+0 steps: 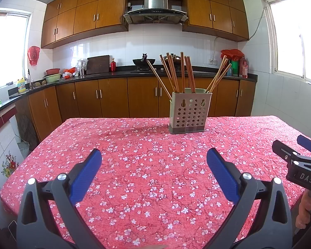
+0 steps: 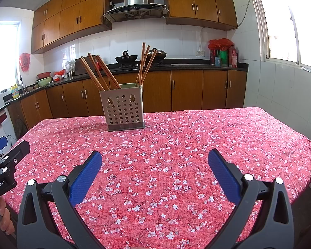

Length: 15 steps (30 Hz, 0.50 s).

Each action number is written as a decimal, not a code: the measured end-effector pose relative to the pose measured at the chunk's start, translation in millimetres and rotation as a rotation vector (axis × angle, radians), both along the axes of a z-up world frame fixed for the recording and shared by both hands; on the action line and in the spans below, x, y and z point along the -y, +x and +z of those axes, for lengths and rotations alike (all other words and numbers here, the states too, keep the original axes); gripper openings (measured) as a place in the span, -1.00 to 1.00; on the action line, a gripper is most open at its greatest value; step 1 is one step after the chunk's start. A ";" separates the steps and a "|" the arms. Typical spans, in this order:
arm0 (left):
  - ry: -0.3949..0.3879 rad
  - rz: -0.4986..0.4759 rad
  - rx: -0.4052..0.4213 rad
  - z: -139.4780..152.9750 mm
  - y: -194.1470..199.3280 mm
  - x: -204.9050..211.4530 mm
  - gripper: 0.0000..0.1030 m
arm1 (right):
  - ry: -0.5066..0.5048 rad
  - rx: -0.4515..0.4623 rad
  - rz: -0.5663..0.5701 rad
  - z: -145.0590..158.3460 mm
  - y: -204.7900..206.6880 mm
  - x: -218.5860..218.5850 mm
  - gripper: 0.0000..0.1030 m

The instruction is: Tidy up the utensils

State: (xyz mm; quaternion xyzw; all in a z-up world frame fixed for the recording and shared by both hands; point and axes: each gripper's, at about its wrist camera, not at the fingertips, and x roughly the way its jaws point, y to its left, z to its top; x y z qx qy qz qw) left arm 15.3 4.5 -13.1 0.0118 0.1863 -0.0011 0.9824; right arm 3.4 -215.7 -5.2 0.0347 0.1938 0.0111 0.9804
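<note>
left tool (image 1: 154, 155) and right tool (image 2: 155, 156) both hung wide open, empty, low over the counter (image 2: 197, 145). chopsticks (image 1: 176, 74) all stood in the holder (image 1: 189, 112) at the far side; none lay loose, so task looked done or nearly.

- a counter (image 1: 134, 186) draped in a red cloth (image 2: 176, 166) printed with small white blossoms.
- one perforated beige utensil holder (image 1: 189, 113), on a dark base, stands upright toward the far edge, wooden chopsticks (image 1: 172, 72) fanned inside.
</note>
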 end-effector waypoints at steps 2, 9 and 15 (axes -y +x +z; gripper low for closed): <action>0.000 -0.003 -0.002 -1.3 0.9 -0.5 0.92 | 0.000 0.000 0.000 0.0 -0.1 0.2 0.97; -0.001 -0.006 -0.006 -4.1 1.7 0.0 0.92 | 0.001 -0.002 -0.002 -1.0 -1.1 -0.4 0.97; 0.001 0.004 -0.001 -4.2 2.1 -1.3 0.92 | 0.003 -0.001 -0.005 -2.1 -2.3 -1.0 0.97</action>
